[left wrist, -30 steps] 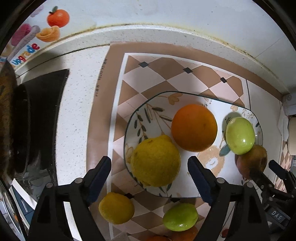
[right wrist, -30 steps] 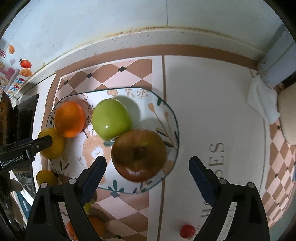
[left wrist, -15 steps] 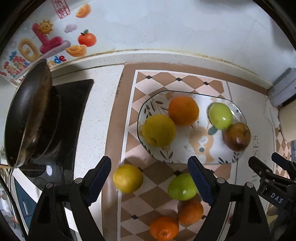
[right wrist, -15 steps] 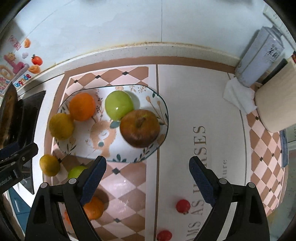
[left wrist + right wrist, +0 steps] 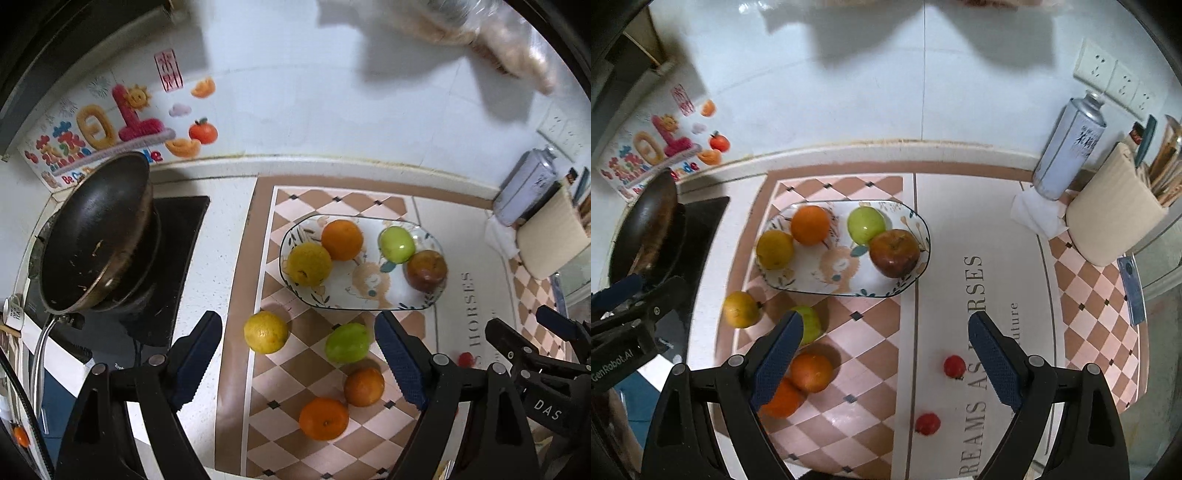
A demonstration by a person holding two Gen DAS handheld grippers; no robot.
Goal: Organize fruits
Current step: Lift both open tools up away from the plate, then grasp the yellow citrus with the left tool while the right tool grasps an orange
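Observation:
An oval patterned plate [image 5: 369, 301] [image 5: 798, 282] holds a yellow citrus [image 5: 309, 264], an orange [image 5: 341, 240], a green apple [image 5: 397, 244] and a reddish-brown apple [image 5: 426, 270]. On the mat in front lie a yellow citrus [image 5: 266, 331], a green apple [image 5: 347, 342], two oranges [image 5: 364, 386] [image 5: 323, 418] and two small red fruits [image 5: 954, 366] [image 5: 927, 423]. My left gripper [image 5: 299, 358] is open and empty, high above the loose fruit. My right gripper [image 5: 884, 360] is open and empty above the mat.
A dark wok [image 5: 96, 232] sits on a black stove [image 5: 177, 236] at the left. A spray can [image 5: 1067, 147], a white cloth [image 5: 1034, 214] and a beige roll [image 5: 1115, 210] stand at the back right. The tiled wall runs behind.
Both grippers have pulled back and up from the plate, still open. More of the counter and the loose fruit now shows.

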